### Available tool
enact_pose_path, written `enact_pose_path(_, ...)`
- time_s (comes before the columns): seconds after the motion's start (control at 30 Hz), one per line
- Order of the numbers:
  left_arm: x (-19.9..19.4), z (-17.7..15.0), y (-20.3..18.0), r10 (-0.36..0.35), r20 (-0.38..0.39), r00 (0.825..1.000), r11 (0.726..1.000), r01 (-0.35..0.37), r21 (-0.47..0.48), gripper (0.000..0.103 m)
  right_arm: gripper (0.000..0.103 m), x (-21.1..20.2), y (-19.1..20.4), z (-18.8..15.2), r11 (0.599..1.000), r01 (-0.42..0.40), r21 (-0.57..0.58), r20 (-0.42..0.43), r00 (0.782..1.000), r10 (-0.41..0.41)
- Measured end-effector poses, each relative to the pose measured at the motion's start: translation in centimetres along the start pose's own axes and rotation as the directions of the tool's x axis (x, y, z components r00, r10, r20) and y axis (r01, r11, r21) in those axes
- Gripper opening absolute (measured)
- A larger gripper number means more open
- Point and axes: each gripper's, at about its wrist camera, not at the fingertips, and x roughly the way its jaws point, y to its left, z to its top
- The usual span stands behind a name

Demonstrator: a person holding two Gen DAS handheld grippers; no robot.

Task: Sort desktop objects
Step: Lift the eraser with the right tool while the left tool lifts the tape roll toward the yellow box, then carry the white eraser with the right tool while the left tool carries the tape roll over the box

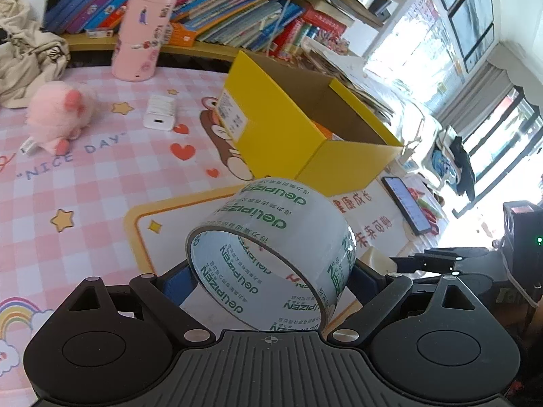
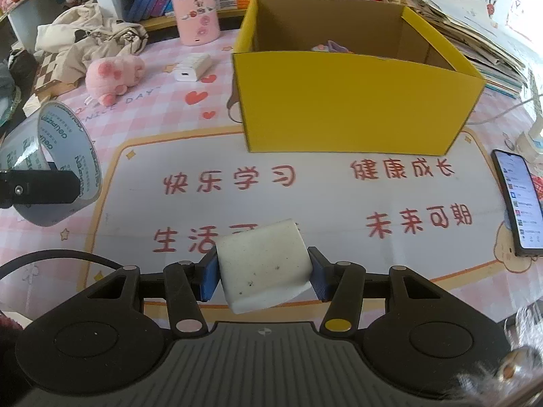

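My left gripper point(image 1: 271, 276) is shut on a roll of clear tape point(image 1: 281, 237) with green print, held above the pink mat; the roll also shows at the left of the right wrist view point(image 2: 51, 156). My right gripper point(image 2: 263, 271) is shut on a white eraser block point(image 2: 263, 264), held above the mat. An open yellow cardboard box point(image 2: 353, 101) stands ahead of both grippers, also in the left wrist view point(image 1: 305, 125), with some small items inside. A pink plush toy point(image 1: 57, 118) and a white charger point(image 1: 159, 112) lie on the mat to the left.
A pink cylindrical tin point(image 1: 142, 34) stands at the back by a shelf of books point(image 1: 220, 6). A beige cloth point(image 2: 88, 34) lies at the back left. A lit phone point(image 2: 519, 200) lies at the right edge, with stacked papers point(image 2: 475, 27) behind the box.
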Motion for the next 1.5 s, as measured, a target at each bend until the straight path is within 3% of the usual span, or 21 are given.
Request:
enact_pose_path(1.13, 8.1, 2.5, -8.0, -0.042, -0.068, 0.997, 0.997, 0.047, 0.064, 0.094, 0.050, -1.0, -10.4, 0.2, 0.997, 0.056, 0.052, -0.003, 0.998, -0.056)
enact_pose_path(1.5, 10.1, 4.5, -10.1, -0.054, -0.036, 0.998, 0.996, 0.056, 0.066, 0.094, 0.050, -0.7, -13.5, 1.9, 0.999, 0.029, 0.036, 0.010, 1.000, -0.029)
